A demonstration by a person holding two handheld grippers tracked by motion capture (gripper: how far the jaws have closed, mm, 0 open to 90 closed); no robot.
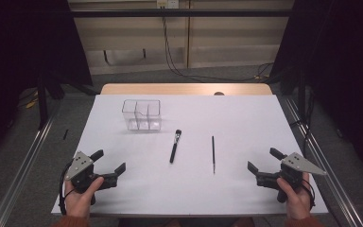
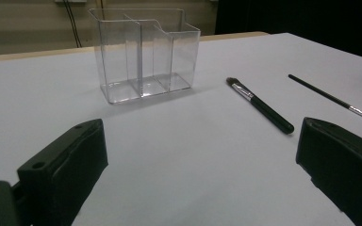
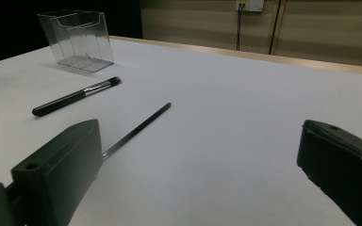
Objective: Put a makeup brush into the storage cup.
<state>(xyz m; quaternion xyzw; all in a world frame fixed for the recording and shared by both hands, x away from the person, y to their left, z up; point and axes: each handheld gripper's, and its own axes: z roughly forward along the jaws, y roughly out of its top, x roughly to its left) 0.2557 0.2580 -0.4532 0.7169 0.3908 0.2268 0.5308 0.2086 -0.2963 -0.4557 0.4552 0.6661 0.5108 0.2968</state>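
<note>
Closest to me, my left gripper (image 1: 108,161) and right gripper (image 1: 260,161) rest at the near corners of the white table (image 1: 246,118), both with jaws spread wide and nothing between them. Beyond them, toward the far left, the clear three-compartment organizer (image 1: 141,114) stands upright. Between the grippers lie the thick black brush (image 1: 175,146), bristles pointing away, and just right of it, apart, the thin black brush (image 1: 213,154)

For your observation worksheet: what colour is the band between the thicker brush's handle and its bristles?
Silver, on the thicker brush; the left gripper view shows it best.
</note>
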